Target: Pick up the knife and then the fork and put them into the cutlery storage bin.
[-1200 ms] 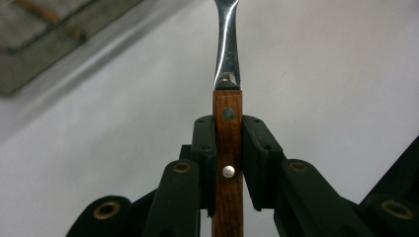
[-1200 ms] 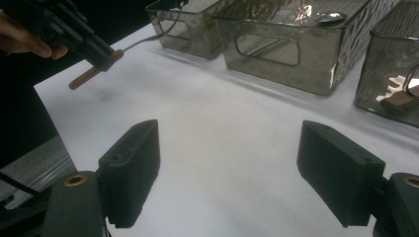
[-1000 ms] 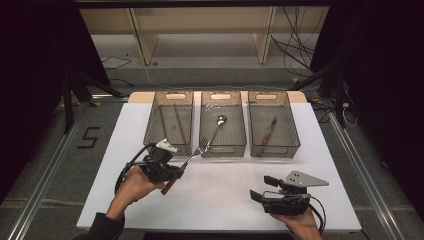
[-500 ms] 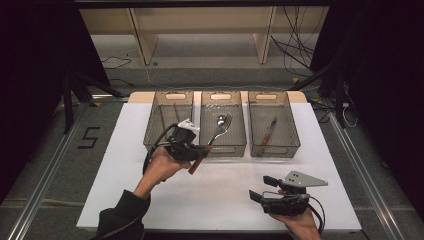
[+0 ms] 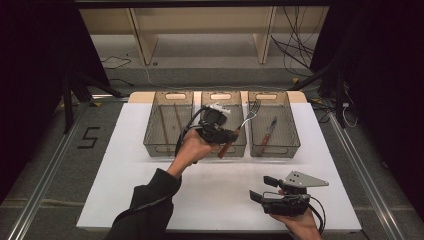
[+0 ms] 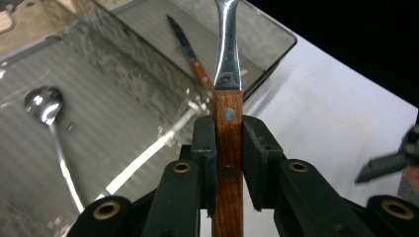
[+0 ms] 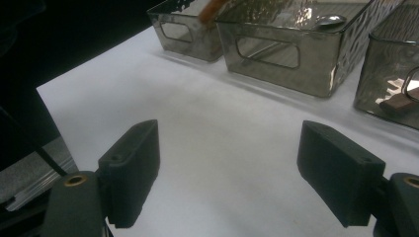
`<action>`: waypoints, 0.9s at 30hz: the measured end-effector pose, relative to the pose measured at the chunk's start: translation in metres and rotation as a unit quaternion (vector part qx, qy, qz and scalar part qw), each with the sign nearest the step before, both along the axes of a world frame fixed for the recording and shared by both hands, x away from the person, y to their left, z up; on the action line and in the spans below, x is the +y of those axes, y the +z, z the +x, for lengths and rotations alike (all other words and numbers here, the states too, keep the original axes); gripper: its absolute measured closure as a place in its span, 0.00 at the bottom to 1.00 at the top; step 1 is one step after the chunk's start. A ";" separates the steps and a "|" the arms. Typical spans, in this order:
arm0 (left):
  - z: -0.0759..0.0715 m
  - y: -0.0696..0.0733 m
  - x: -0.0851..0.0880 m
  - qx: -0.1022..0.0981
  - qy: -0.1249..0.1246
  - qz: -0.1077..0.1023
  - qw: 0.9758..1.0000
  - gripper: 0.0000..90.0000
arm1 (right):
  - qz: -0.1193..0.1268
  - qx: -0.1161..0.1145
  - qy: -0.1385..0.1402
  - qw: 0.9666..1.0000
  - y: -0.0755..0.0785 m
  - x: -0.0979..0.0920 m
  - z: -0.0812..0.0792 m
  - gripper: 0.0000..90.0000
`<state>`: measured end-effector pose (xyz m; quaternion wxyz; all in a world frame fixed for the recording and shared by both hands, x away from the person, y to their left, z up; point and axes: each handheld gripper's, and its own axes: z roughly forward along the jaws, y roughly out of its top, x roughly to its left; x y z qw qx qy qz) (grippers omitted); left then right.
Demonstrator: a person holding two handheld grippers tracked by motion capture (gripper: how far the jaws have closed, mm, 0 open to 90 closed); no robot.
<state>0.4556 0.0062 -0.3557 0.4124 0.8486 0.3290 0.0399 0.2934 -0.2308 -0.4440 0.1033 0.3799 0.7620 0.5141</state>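
The left gripper (image 5: 231,136) is clamping the wooden handle of a fork (image 5: 241,126), its jaws pressing on both sides of the handle, as the left gripper view shows (image 6: 228,148). It is hovering over the middle bin (image 5: 223,146) of three clear bins, with the fork's tines pointing up and away from it toward the right bin (image 5: 295,140). Beyond the gripper's tips, a knife (image 6: 190,59) with a wooden handle is lying in that right bin, and a spoon (image 6: 49,118) is lying in the bin beneath the gripper. The right gripper (image 5: 261,189) is resting low over the white table (image 5: 220,200), well apart from the bins, with its jaws standing wide and nothing between them (image 7: 227,168)
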 end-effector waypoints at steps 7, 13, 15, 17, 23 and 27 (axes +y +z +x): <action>0.023 0.001 -0.027 -0.003 0.005 -0.022 1.000 0.85 | 0.002 0.000 0.000 1.000 0.000 -0.001 0.000 0.28; 0.037 -0.004 -0.050 0.000 0.010 -0.031 0.999 0.85 | 0.003 -0.001 0.001 1.000 0.000 -0.001 0.000 0.28; 0.041 -0.005 -0.056 0.000 0.010 -0.030 0.999 0.85 | 0.004 -0.002 0.002 1.000 0.001 -0.001 -0.001 0.28; 0.044 -0.006 -0.061 0.001 0.012 -0.035 0.999 0.85 | 0.004 -0.002 0.003 1.000 0.001 -0.001 -0.001 0.28; 0.054 -0.008 -0.075 0.008 0.016 -0.049 0.999 0.85 | 0.006 0.000 0.003 1.000 0.001 -0.001 -0.001 0.28; 0.059 -0.011 -0.082 0.008 0.019 -0.048 0.999 0.85 | 0.008 -0.001 0.003 1.000 0.001 -0.001 -0.001 0.28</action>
